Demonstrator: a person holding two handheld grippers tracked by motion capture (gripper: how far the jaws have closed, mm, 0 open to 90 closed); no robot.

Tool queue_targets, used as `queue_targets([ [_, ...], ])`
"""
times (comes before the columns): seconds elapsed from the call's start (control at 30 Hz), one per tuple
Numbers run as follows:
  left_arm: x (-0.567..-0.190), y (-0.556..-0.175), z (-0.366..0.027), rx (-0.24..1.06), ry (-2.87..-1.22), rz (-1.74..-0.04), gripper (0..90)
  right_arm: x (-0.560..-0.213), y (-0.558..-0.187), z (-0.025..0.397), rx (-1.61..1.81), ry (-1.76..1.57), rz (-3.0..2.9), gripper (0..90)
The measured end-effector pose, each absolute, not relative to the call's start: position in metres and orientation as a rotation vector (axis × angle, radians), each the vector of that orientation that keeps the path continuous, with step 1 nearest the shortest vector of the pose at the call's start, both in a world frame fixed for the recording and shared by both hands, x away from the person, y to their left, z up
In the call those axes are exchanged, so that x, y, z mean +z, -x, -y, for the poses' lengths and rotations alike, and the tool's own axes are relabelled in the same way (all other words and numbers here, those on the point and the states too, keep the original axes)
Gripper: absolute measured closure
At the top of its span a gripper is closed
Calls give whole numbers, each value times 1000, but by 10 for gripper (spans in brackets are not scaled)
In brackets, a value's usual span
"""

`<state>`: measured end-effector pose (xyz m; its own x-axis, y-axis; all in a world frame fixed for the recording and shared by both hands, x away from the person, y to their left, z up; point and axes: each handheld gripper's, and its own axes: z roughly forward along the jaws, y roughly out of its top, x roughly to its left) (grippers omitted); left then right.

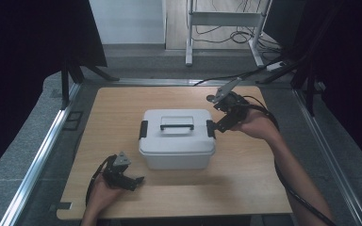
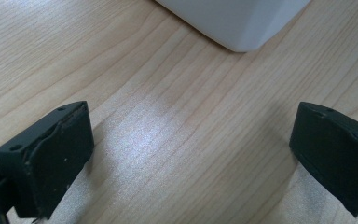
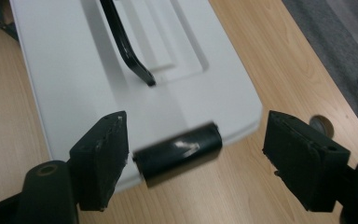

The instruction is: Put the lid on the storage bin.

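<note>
Right gripper (image 3: 193,156) gapes around the box's (image 1: 177,141) right latch (image 3: 178,153); left gripper (image 2: 191,154) open, holding nothing. Box lies lengthwise left to right, handle (image 1: 176,126) parallel.

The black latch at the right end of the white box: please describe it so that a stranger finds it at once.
On the wooden table stands one white box with a black handle on its lid. The black latch is the short clasp at the lid's right end, between the open jaws of the right gripper; its twin has no gripper near.

Both jaws spread wide — left gripper (image 1: 133,181) low, right gripper (image 1: 218,126) raised.
</note>
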<state>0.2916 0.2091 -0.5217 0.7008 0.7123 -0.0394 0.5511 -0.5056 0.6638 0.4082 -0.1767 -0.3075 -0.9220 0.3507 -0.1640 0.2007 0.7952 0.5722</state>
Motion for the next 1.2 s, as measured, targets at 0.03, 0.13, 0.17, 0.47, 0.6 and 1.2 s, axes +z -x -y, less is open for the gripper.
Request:
queue_targets([
  [0.03, -522, -292, -209, 314, -2243, -959, 0, -308, -407, 183, 829, -447, -2715, 209],
  [0.13, -522, -292, -209, 315, -2243, -959, 0, -310, -405, 197, 837, -485, -2695, 194],
  [0.17, -522, -291, -209, 314, -2242, -960, 0, -311, -404, 201, 838, -499, -2689, 185],
  [0.47, -522, -292, -209, 316, -2243, -959, 0, -329, -394, 236, 884, -636, -2624, 135],
  [0.6, -522, -291, -209, 316, -2242, -961, 1, -343, -389, 245, 895, -733, -2586, 131],
  [1.2, -522, -291, -209, 319, -2239, -967, 3, -452, -360, 263, 997, -963, -2469, 126],
])
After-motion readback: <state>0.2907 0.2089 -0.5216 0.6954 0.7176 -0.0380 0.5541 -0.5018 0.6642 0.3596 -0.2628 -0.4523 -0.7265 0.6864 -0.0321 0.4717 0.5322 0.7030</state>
